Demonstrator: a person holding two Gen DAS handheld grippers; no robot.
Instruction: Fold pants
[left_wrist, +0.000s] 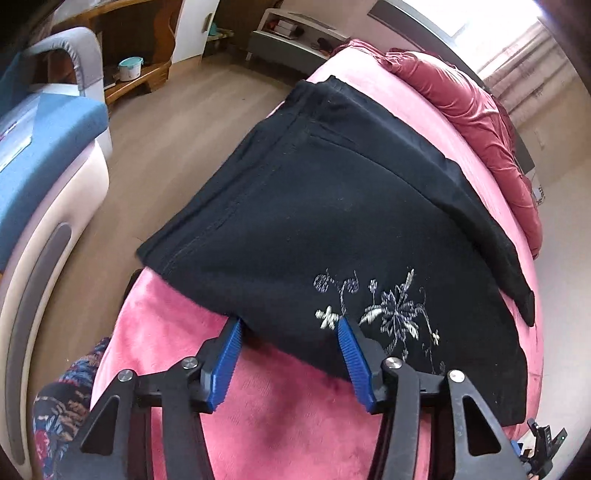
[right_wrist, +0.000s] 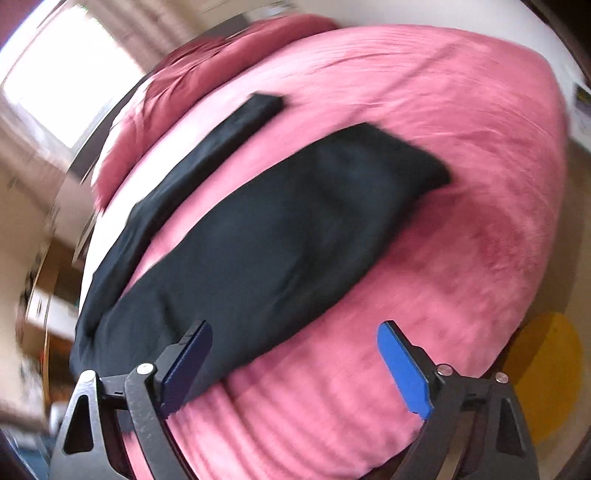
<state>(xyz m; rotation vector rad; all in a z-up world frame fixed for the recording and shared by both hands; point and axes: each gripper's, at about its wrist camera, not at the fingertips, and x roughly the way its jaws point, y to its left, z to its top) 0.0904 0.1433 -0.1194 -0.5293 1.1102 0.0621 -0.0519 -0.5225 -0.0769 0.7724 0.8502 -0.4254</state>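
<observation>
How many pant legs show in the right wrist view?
2: one leg is a narrow strip toward the window; the other leg is broad, running to the right gripper. Blur may hide folds.

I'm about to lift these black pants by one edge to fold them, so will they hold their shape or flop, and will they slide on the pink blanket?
The black pants will probably droop: they lie limp, following the bed's curve. The plush pink blanket looks fuzzy, so they likely drag rather than glide. The embroidered flowers may stiffen that corner slightly.

The pants (left_wrist: 332, 206) were black with pale floral embroidery (left_wrist: 391, 314), the bed (left_wrist: 258, 424) cover pink, the claw pads (left_wrist: 227, 363) blue.
</observation>
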